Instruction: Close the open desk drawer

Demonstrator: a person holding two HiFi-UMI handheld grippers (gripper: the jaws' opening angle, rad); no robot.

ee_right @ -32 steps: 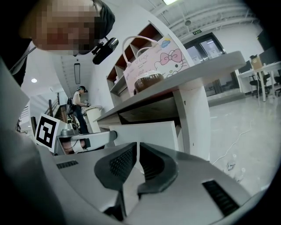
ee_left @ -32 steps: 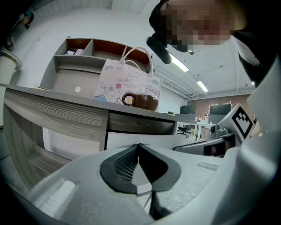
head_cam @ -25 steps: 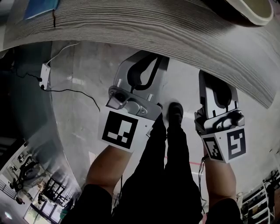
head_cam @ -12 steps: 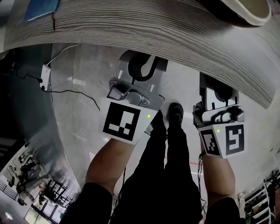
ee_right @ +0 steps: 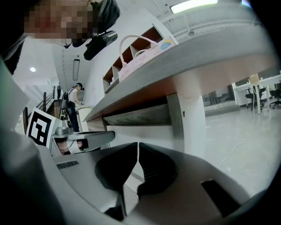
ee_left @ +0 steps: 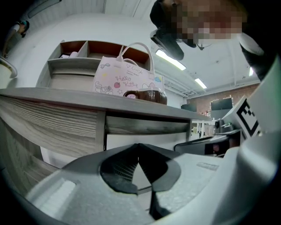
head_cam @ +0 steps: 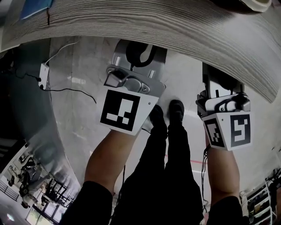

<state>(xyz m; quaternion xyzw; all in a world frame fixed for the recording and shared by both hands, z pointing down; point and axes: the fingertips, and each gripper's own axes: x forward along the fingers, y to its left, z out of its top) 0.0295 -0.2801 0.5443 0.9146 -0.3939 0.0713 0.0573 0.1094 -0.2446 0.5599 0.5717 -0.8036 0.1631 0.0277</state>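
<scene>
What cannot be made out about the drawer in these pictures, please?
- Left gripper view: only the front of the drawer shows, from below; its inside and how far out it stands cannot be told.
- Head view: the desktop covers the drawer entirely.
- Head view: a pale rim, top right, is cut by the edge.

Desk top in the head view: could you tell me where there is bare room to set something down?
The desk top is bare across its middle, between the blue item at the left end and the pale dish at the right. Those ends are occupied.
</scene>
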